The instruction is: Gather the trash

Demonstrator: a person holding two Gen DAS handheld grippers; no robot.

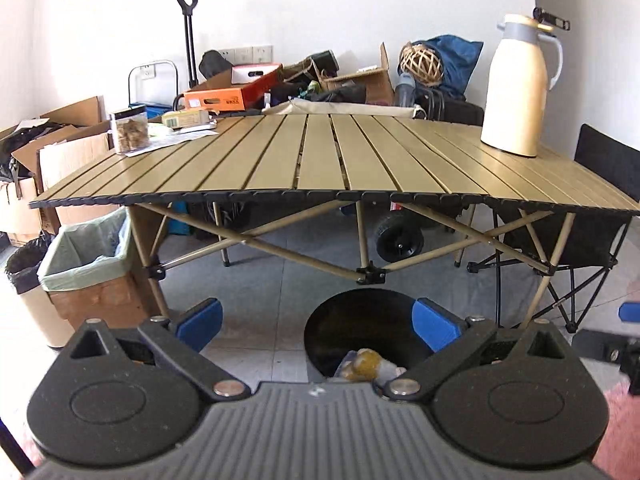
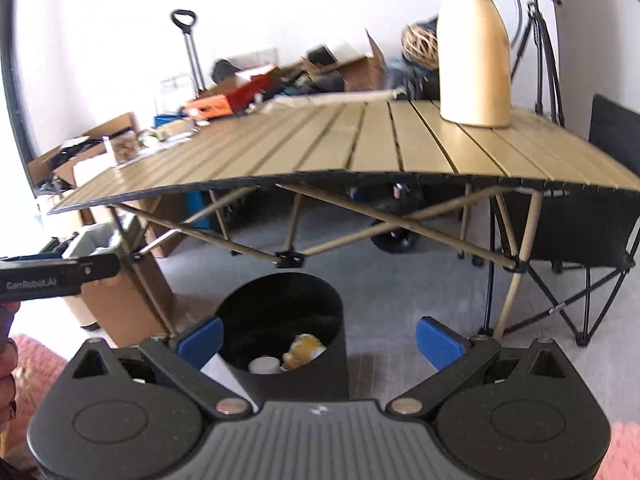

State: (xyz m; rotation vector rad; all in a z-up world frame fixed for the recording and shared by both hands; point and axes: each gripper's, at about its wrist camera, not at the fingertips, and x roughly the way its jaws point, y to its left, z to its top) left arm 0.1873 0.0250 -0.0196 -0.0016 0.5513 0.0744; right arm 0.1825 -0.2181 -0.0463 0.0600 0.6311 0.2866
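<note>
A black round trash bin (image 1: 360, 332) stands on the grey floor in front of the folding table; it also shows in the right wrist view (image 2: 288, 320). Inside lie crumpled yellow-and-white trash (image 1: 366, 364) (image 2: 304, 350) and a white round item (image 2: 264, 365). My left gripper (image 1: 316, 326) is open and empty above the bin's near rim. My right gripper (image 2: 320, 340) is open and empty, its left finger over the bin's left edge. The left gripper's body (image 2: 60, 274) shows at the left of the right wrist view.
A slatted tan table (image 1: 320, 160) holds a cream thermos jug (image 1: 516, 88), a clear jar of snacks (image 1: 130, 130) and papers (image 1: 180, 136). A lined cardboard box (image 1: 88, 264) and another bin (image 1: 24, 276) stand left. A black folding chair (image 1: 592, 232) stands right. Clutter fills the back.
</note>
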